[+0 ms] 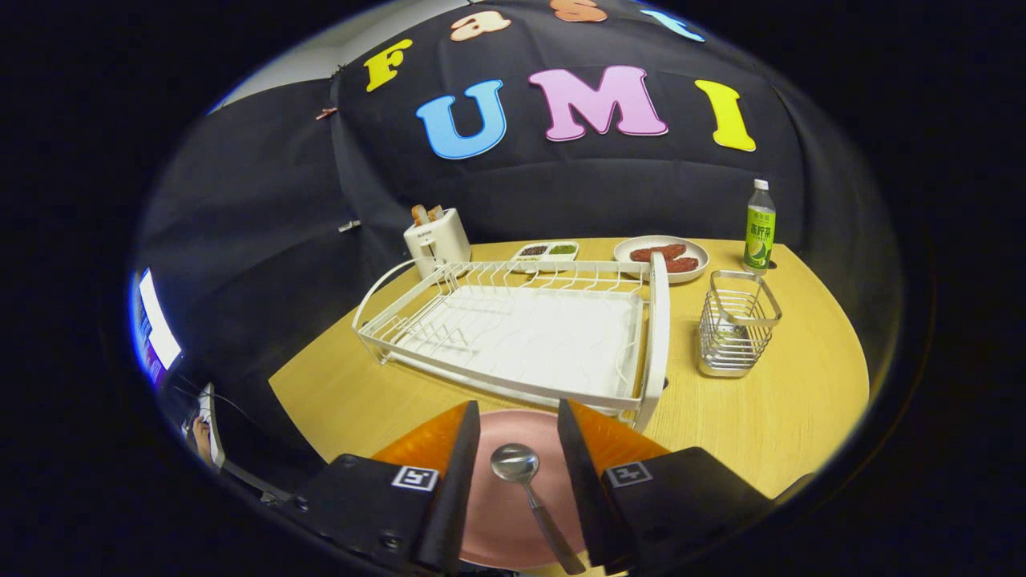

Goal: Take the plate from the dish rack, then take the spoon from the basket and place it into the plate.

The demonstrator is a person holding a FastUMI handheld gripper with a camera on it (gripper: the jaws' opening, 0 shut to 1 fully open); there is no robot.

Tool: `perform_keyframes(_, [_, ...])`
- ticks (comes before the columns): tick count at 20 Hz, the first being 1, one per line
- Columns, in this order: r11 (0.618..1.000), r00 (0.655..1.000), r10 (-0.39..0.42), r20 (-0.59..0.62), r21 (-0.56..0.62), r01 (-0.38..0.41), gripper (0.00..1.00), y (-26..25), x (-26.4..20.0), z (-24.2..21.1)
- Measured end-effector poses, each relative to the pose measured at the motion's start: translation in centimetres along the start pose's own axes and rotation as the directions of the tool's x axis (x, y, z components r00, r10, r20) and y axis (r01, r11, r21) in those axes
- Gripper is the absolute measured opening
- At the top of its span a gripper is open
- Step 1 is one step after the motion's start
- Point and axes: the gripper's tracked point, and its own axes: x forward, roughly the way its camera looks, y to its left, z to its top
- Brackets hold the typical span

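Observation:
A pink plate (501, 505) lies on the wooden table just in front of the white dish rack (521, 328). A metal spoon (529, 493) rests in the plate, bowl pointing toward the rack, handle running back toward me. My gripper (518, 429) hovers above the plate with its two fingers spread wide; the spoon lies between them, untouched by either finger. The rack stands beyond the fingers with nothing in it. A silver wire basket (733, 324) stands to the right of the rack, with nothing visible inside.
Behind the rack stand a white toaster (435, 239), a small divided dish (547, 252) and a plate of reddish food (661, 256). A green bottle (759, 228) stands behind the basket. Bare table (769, 417) lies right of the plate.

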Motion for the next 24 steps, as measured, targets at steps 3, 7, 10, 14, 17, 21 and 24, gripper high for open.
perform_keyframes(3, [0.999,0.998,-0.036,0.051,-0.025,0.038,0.85,-1.3,-1.7,3.3])
perform_keyframes(7, [0.992,0.984,-0.104,0.142,-0.058,0.113,0.99,-2.7,-5.0,8.2])
perform_keyframes(10, [0.985,0.965,-0.161,0.208,-0.032,0.172,0.98,-3.4,-7.7,12.1])
perform_keyframes(14, [0.97,0.918,-0.23,0.324,0.002,0.243,0.99,-3.7,-12.5,17.6])
perform_keyframes(17, [0.953,0.871,-0.288,0.397,0.031,0.301,0.98,-4.3,-16.3,20.1])
perform_keyframes(21, [0.912,0.8,-0.387,0.459,0.064,0.405,0.98,-6.0,-21.5,21.6])
perform_keyframes(24, [0.895,0.775,-0.417,0.475,0.065,0.441,0.98,-6.4,-23.0,21.6])
